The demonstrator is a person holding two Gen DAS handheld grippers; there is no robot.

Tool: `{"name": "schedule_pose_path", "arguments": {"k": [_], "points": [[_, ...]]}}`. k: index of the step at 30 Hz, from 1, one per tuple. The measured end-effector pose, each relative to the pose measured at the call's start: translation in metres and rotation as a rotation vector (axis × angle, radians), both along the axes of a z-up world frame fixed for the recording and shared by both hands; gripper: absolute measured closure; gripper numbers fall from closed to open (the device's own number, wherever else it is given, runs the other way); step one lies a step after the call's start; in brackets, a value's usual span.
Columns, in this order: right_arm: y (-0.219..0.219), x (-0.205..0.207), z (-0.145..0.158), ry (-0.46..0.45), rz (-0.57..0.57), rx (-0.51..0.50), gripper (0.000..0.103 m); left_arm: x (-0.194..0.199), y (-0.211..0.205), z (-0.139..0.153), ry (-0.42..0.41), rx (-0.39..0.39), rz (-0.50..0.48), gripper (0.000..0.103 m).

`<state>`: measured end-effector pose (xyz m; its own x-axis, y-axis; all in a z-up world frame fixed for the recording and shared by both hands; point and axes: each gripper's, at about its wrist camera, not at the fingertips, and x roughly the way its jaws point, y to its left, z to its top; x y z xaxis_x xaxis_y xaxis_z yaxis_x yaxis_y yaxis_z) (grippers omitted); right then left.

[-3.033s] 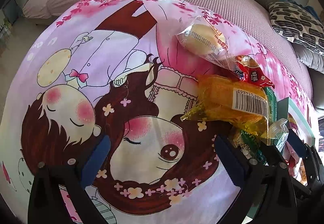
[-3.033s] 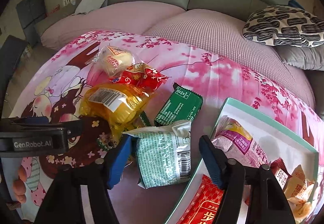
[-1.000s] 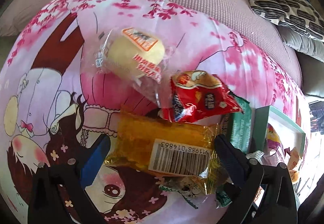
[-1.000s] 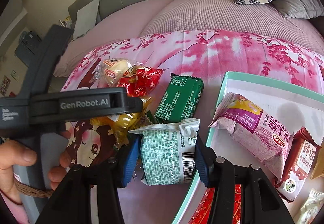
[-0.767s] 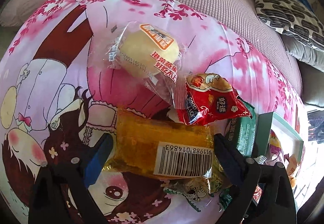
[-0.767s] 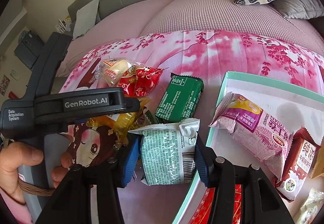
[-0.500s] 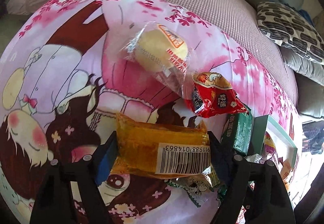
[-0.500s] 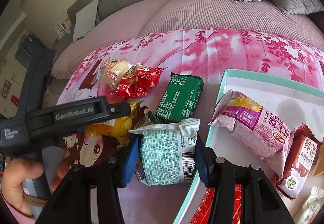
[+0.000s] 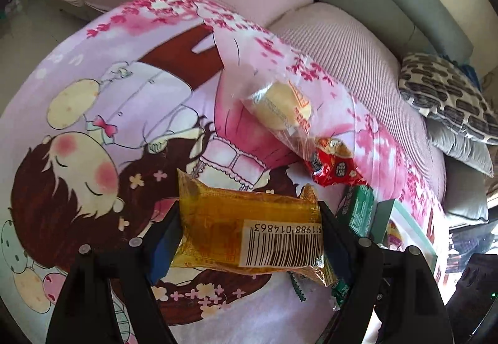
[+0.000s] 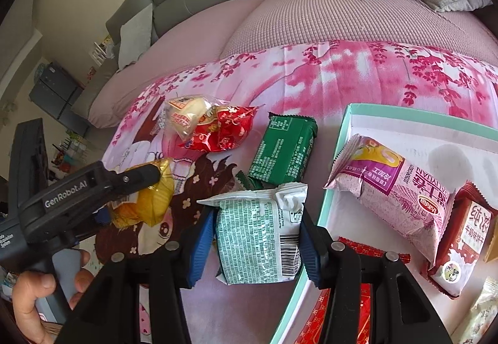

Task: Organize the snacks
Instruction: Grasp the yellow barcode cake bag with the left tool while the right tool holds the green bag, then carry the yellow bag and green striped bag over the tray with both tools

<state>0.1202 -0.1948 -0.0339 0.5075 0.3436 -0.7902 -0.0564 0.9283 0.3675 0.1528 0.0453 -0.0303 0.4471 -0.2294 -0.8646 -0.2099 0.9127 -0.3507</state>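
Both pick-ups made: the left gripper [image 9: 249,238], jaws just closed, clamps a crinkly yellow cellophane snack pack [image 9: 246,235]; the right gripper [image 10: 256,241] pinches a pale-green printed foil packet [image 10: 258,238] above the cartoon-print bench cloth [image 10: 342,79]; next, carrying both into the teal-rimmed white tray [image 10: 414,118] at three o'clock.

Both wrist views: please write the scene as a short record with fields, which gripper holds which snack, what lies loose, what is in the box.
left gripper: shut on the yellow packet, after closing its jaws on it
right gripper: shut on the pale green packet
loose on the cloth: green packet, red packet, clear-wrapped bun
box: teal rim, white inside
in the box: pink-purple packet, dark red packet, others partly cut off
surface: pink cartoon cloth
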Motion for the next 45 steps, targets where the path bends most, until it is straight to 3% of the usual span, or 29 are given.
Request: {"name": "schedule_pose_path", "arguments": {"k": [10, 18, 28, 38, 45], "points": [[-0.005, -0.014, 0.039, -0.088, -0.021, -0.006, 0.049, -0.009, 0.005, 0.035, -0.074, -0.011, 0.039, 0.021], [-0.02, -0.021, 0.05, -0.083, -0.083, -0.036, 0.049, -0.01, -0.017, 0.047, -0.128, -0.016, 0.013, 0.021], [-0.092, -0.038, 0.051, -0.062, -0.287, -0.044, 0.049, -0.015, -0.043, 0.048, -0.135, -0.008, -0.039, 0.021], [-0.193, -0.079, 0.059, -0.084, -0.591, -0.039, 0.049, -0.029, -0.125, 0.056, -0.176, 0.014, -0.272, 0.021], [-0.221, -0.087, 0.054, -0.082, -0.657, -0.023, 0.049, -0.041, -0.194, 0.057, -0.195, 0.033, -0.452, 0.021]]}}
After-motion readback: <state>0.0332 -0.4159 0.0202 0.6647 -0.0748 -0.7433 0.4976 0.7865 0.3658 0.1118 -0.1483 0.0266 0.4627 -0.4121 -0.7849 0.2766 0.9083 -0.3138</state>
